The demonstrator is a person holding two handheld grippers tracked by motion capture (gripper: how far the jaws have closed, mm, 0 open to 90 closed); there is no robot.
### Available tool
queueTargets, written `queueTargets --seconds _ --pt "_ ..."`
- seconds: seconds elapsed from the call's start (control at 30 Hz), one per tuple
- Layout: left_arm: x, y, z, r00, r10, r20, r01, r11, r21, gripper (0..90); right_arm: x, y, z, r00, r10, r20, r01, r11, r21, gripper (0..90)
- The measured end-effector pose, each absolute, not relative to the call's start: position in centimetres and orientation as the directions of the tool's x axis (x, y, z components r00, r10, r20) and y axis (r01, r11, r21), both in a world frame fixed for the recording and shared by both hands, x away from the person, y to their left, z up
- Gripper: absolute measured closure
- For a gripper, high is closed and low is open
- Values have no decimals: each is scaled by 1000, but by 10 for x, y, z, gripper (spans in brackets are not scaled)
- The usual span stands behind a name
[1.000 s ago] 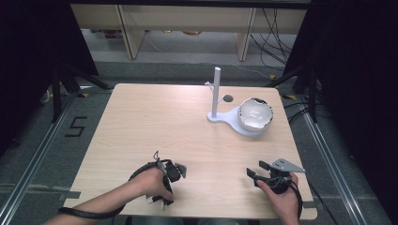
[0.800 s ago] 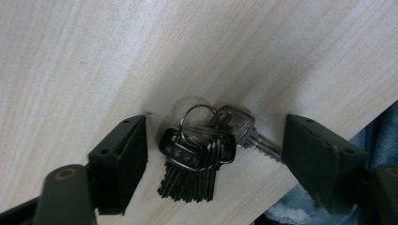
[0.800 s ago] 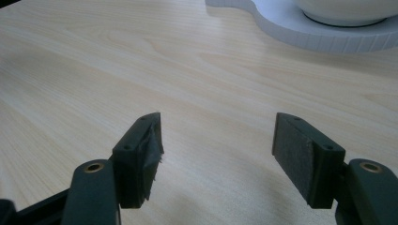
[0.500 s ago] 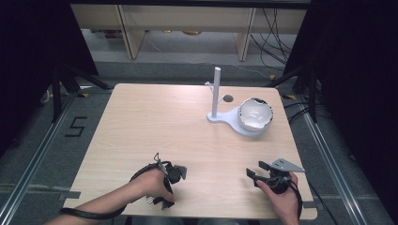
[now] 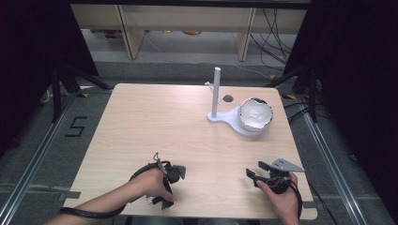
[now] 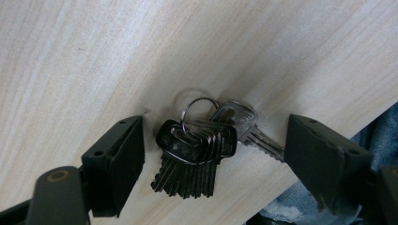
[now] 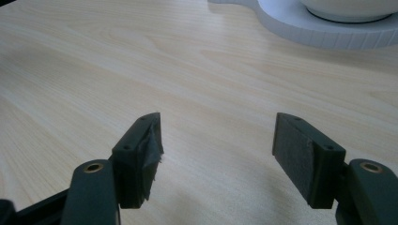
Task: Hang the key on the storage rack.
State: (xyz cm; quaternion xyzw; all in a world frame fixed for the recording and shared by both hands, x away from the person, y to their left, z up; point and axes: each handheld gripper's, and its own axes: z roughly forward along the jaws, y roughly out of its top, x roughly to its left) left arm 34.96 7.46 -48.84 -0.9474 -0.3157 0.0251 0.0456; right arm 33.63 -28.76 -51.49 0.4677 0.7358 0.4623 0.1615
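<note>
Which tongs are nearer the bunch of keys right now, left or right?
Left. The left tongs sit open around the bunch of keys, one jaw on either side. The right tongs are open over bare table, off toward the other near corner.

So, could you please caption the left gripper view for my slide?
Open left gripper straddling a bunch of keys near the wooden table edge.

Bare table ahead; white stand and bowl block far right.
</note>
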Motion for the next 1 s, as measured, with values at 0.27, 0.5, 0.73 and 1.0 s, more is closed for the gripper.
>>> queueTargets --seconds 0.27,0.5,0.73,1.0 --pt "348 78 -486 813 582 -13 577 -808 -117 289 336 -288 -515 -509 838 194 539 135 832 343" --pt "349 85 -482 844 537 -12 532 -839 -112 529 338 -289 -515 -525 835 164 525 165 835 343" --pt "351 87 -479 857 514 -50 505 -854 -127 644 338 -289 -515 -523 836 168 527 162 834 343" --pt "356 89 -470 832 551 -61 547 -834 -73 507 338 -290 -514 -523 836 164 531 169 830 343"
